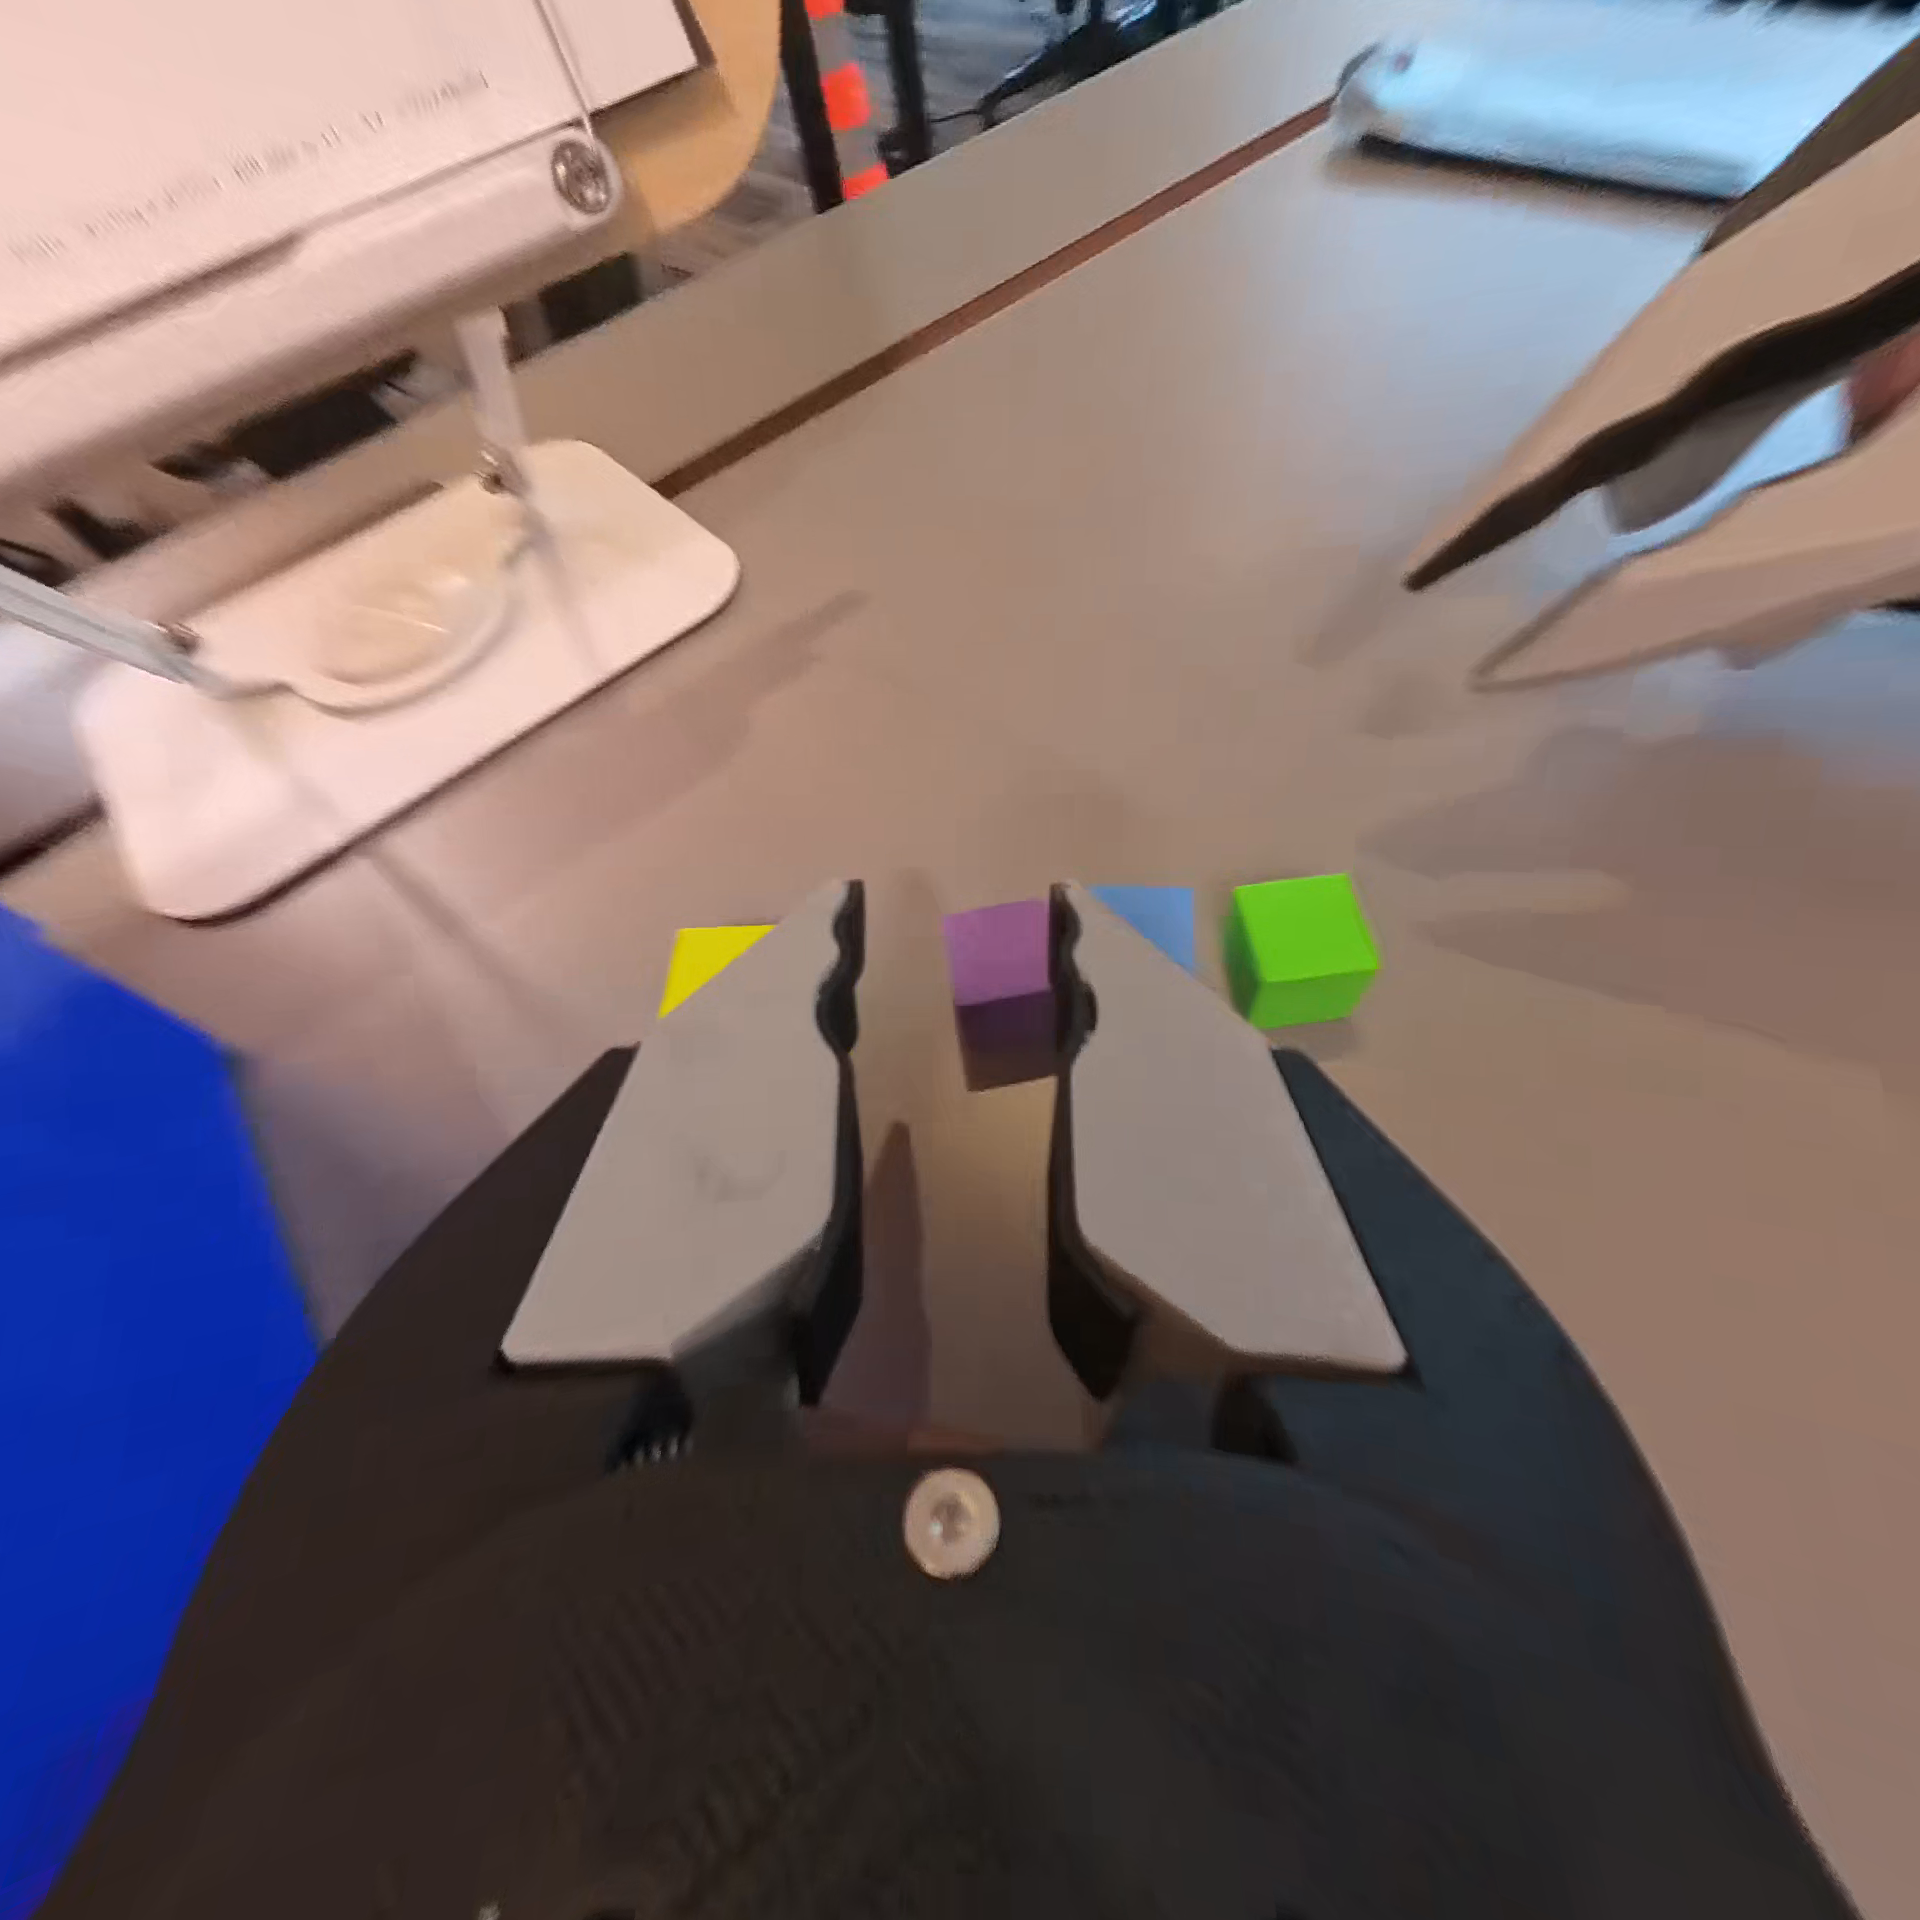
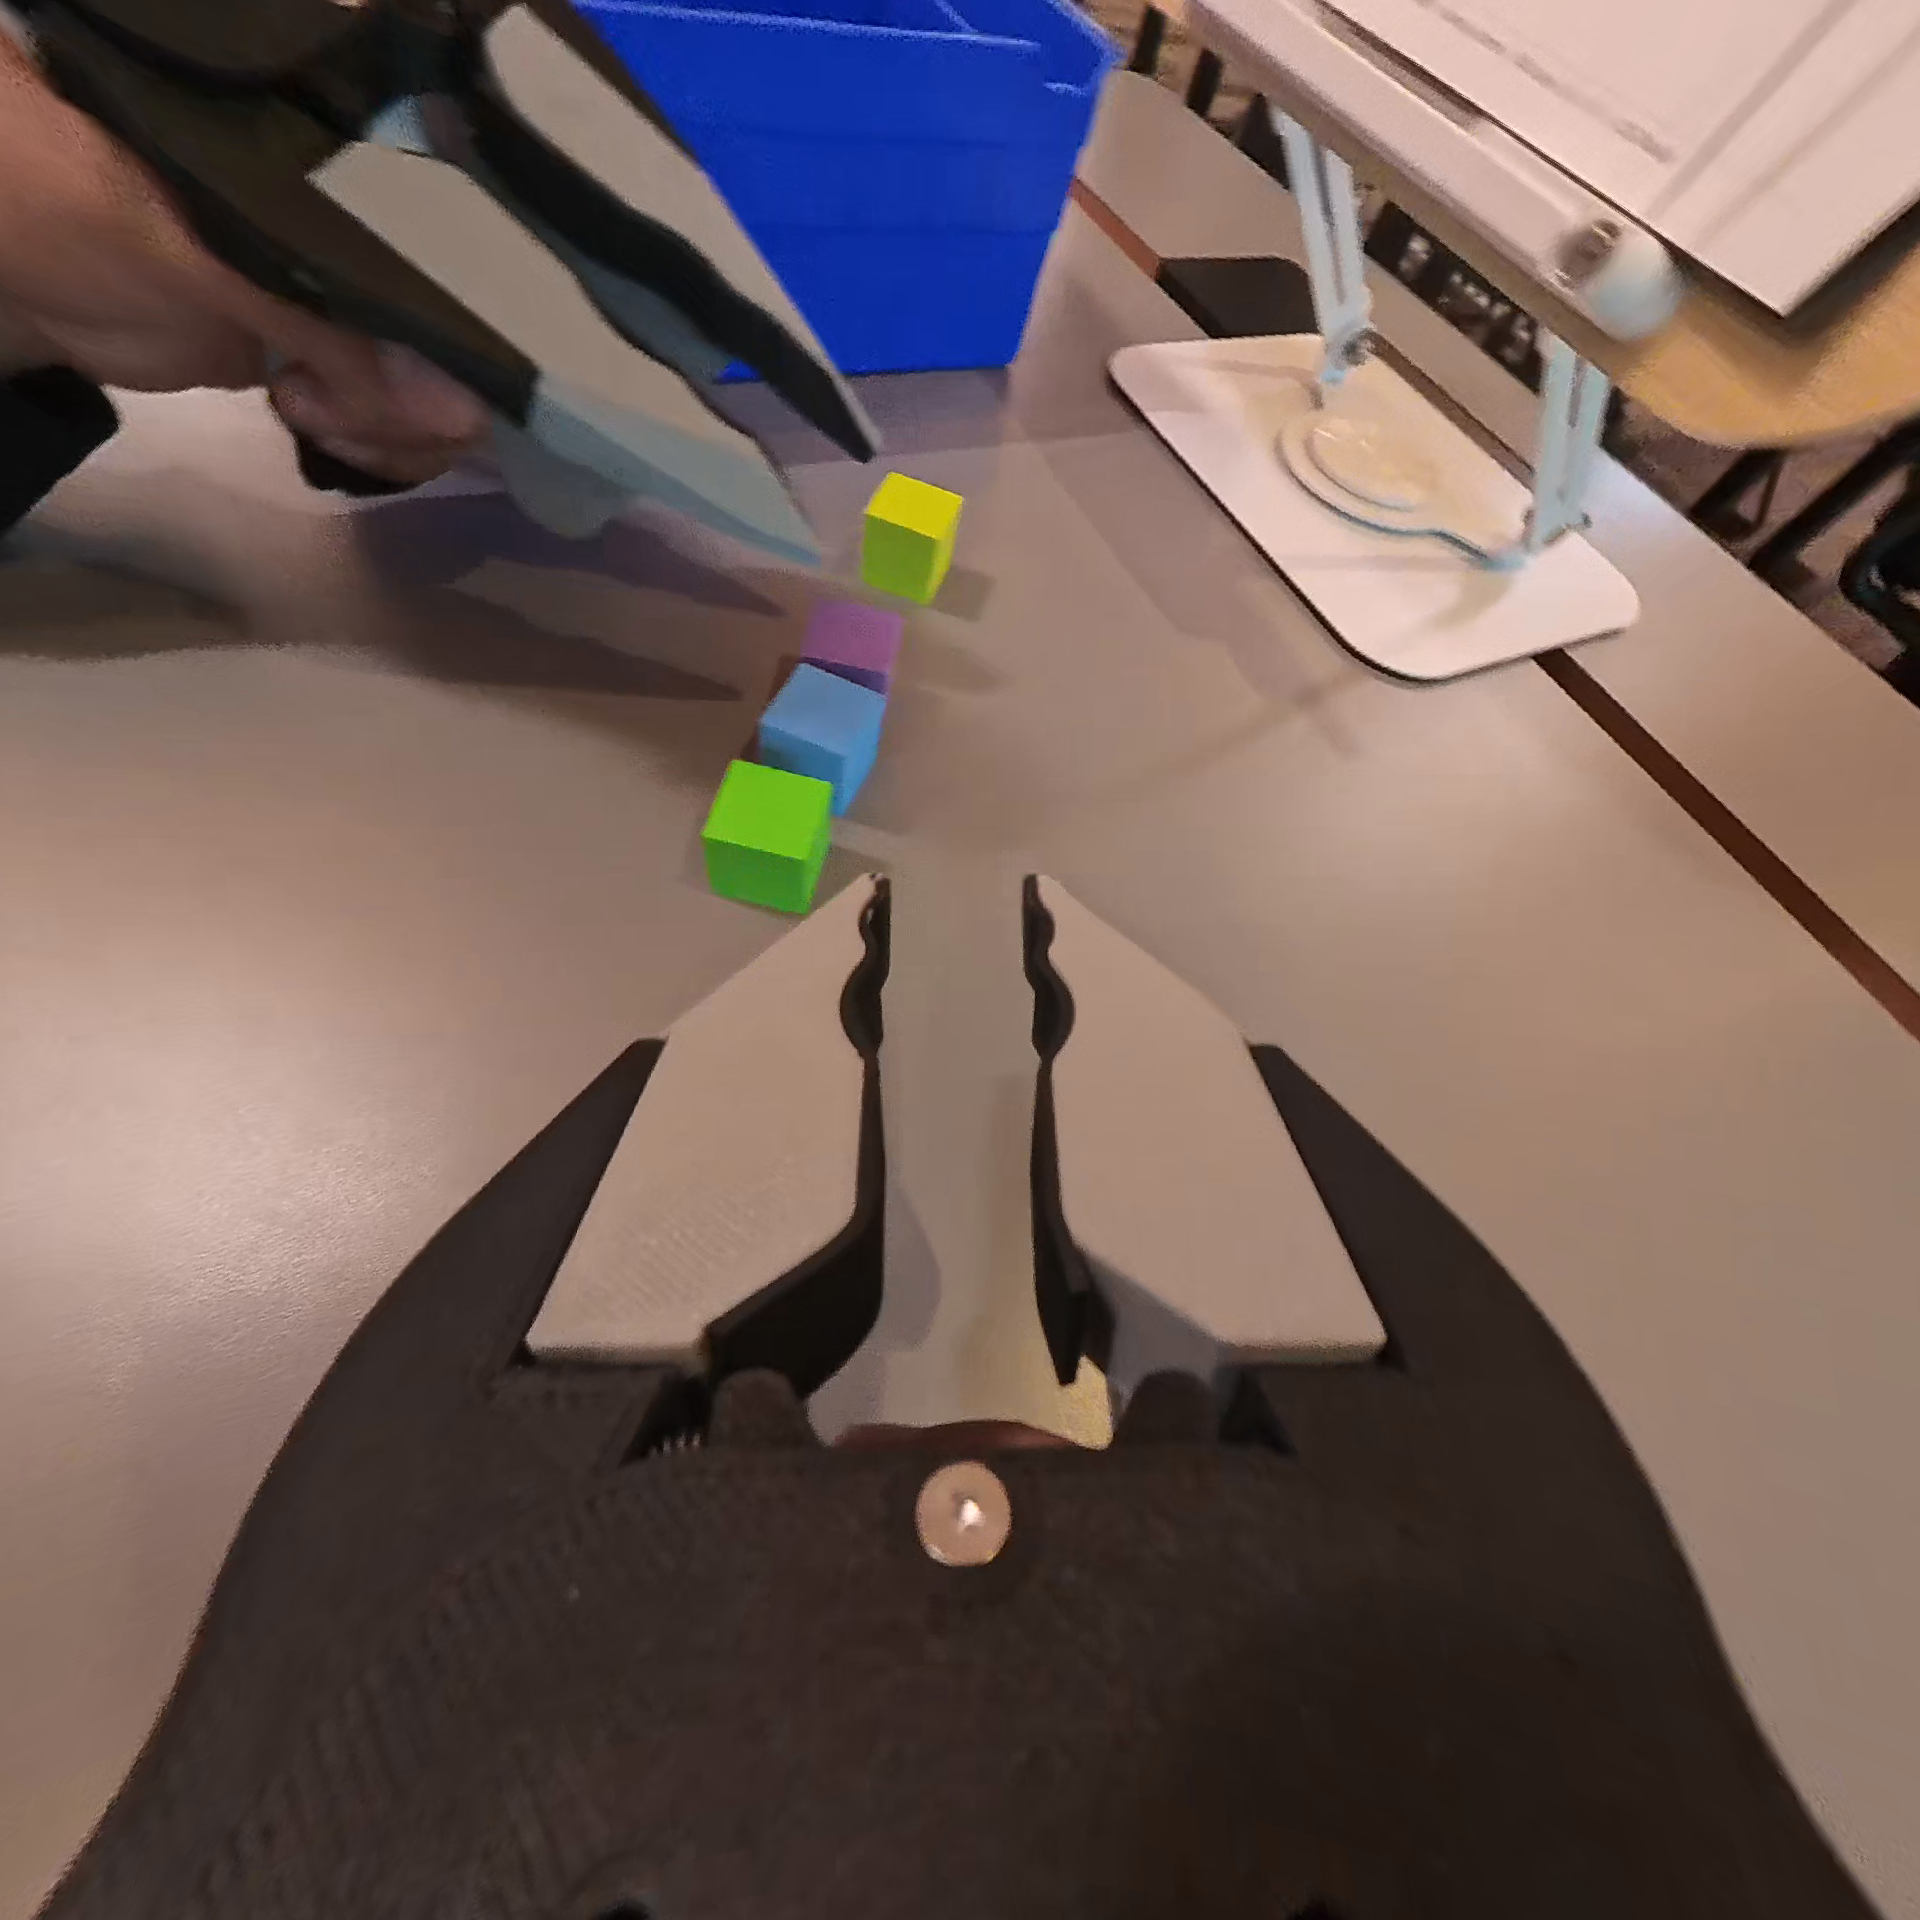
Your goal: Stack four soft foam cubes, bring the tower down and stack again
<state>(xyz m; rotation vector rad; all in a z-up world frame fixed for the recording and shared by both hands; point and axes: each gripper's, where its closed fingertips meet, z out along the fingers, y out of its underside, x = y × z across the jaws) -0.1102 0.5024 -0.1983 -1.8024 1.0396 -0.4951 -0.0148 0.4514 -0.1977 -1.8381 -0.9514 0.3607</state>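
- A white stand base (image 2: 1382,499), flat with rounded corners, sits on the grey matte table (image 2: 312,1039); thin pale struts rise from it to a tilted white board overhead.
- To the left of that base in the right wrist view stands a blue plastic bin (image 2: 894,187) with smooth walls and inner dividers.
- Nearer than the base, the four foam cubes lie in a loose row on the table, none stacked.
- The yellow cube (image 2: 910,535) is the one closest to the base and stands a little apart from the others.
- The purple cube (image 2: 854,644), light blue cube (image 2: 821,732) and green cube (image 2: 769,836) follow, close together; the blue one seems to touch the purple, though blur makes that unsure.
- All four are small, sharp-edged and matte.
- The left gripper (image 1: 956,914), with grey wedge fingers and wavy black pads, is partly open and empty; its right finger hides part of the purple and blue cubes.
- The right gripper (image 2: 954,904) is narrowly parted, holding nothing, its tips just beside the green cube.
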